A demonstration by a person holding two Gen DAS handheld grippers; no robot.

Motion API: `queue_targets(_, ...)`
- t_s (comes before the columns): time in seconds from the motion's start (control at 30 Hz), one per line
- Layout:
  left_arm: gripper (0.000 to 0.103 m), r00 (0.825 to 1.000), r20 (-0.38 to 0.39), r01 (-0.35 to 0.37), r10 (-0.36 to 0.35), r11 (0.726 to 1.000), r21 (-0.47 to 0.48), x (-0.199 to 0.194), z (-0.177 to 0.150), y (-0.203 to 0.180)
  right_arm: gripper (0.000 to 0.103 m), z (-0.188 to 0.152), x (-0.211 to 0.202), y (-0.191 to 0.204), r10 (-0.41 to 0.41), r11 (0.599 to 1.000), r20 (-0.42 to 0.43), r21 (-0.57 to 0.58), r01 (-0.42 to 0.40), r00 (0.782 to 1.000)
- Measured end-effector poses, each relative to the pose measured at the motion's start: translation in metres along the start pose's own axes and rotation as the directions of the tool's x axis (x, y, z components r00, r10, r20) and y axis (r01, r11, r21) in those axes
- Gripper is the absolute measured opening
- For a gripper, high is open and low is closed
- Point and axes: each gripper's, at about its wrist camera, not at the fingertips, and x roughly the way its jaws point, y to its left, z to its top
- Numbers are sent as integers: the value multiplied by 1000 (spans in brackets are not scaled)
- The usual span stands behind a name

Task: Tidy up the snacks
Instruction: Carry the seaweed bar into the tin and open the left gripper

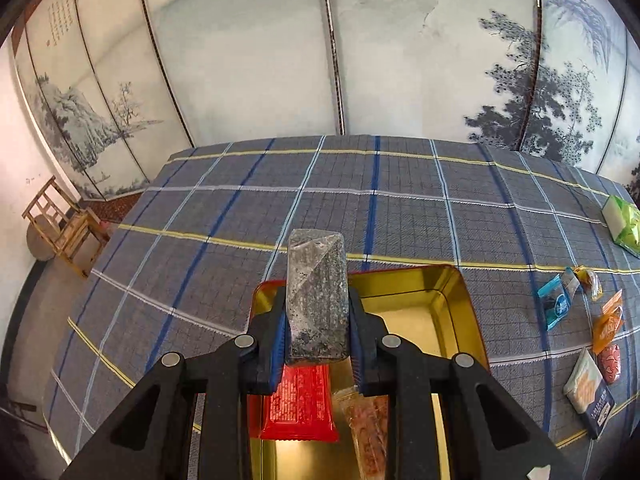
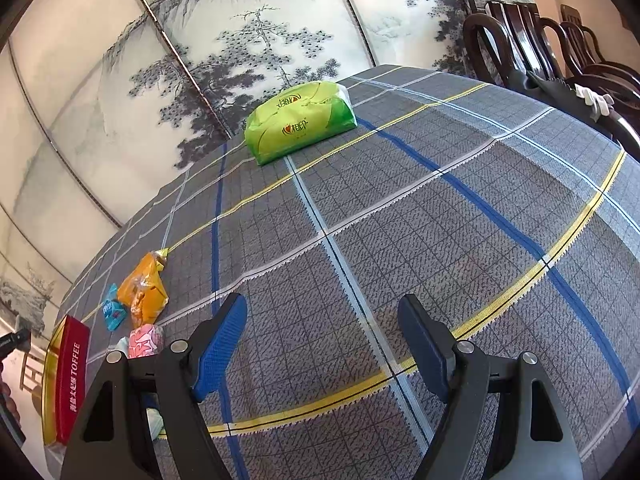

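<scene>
My left gripper is shut on a grey speckled snack bar in clear wrap, held upright over the open gold tin. Inside the tin lie a red packet and a clear-wrapped orange snack. Loose snacks rest on the cloth right of the tin: a blue candy, orange packets, a pink one and a dark blue-and-white pack. My right gripper stands open over bare tablecloth, with an orange packet, blue candy and pink candy to its left.
A green tissue pack lies at the far side of the checked tablecloth. The tin's red side reading TOFFEE shows at the left edge. Dark wooden chairs stand at the right, a small wooden chair at the left, painted screens behind.
</scene>
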Motion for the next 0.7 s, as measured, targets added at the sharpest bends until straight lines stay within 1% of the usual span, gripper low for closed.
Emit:
queue_targets(0.17,23,999,-36,24,-26,999,-46,7,-15,13,78,-1,2,4,-4,1000,-3,-6,4,1000)
queue_targets(0.4,23,998,-36,43,-45,998,-46,6,-22,11,78,-1,2,4,-5,1000,-3,-6,5,1000)
queue_targets(0.43,22,998,-35,46,-48,998,-45,7,-21,11,78,-1,2,5,-6,1000,-4,-7,6,1000)
queue_targets(0.47,15,998,-30,48,-49,998,-39,7,-21,10,78,-1,2,6,-8,1000,-5,-10,8,1000)
queue_targets(0.5,14,998,-21,51,-52,998,-30,7,-19,9,79,-1,2,5,-6,1000,-5,-9,6,1000)
queue_targets(0.6,10,998,-25,53,-53,998,-19,14,-17,9,79,-2,3,6,-10,1000,-5,-11,10,1000)
queue_targets(0.7,9,998,-25,62,-64,997,-55,19,-14,17,79,-2,3,6,-7,1000,-5,-9,7,1000)
